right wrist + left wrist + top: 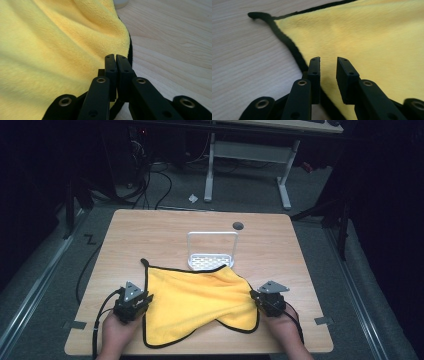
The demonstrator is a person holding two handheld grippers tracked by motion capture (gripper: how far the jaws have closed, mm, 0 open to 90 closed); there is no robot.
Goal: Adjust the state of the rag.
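Observation:
A yellow cloth (200, 300) with black trim lies spread on the wooden table (165, 227), its hanging loop (143, 261) at the far left corner. My left gripper (146, 299) sits at the cloth's left edge. In the left gripper view its jaws (328, 60) stand a little apart over the black trim and yellow cloth (367, 37), pressing on nothing. My right gripper (254, 295) is at the cloth's right edge. In the right gripper view its jaws (115, 57) are pressed together where the cloth (50, 50) rises in a fold to them.
A white wire rack (212, 251) stands upright just behind the cloth at mid table. A round grey cable hole (238, 225) is near the far edge. Beyond the table are cables on the floor and a white desk frame (285, 185).

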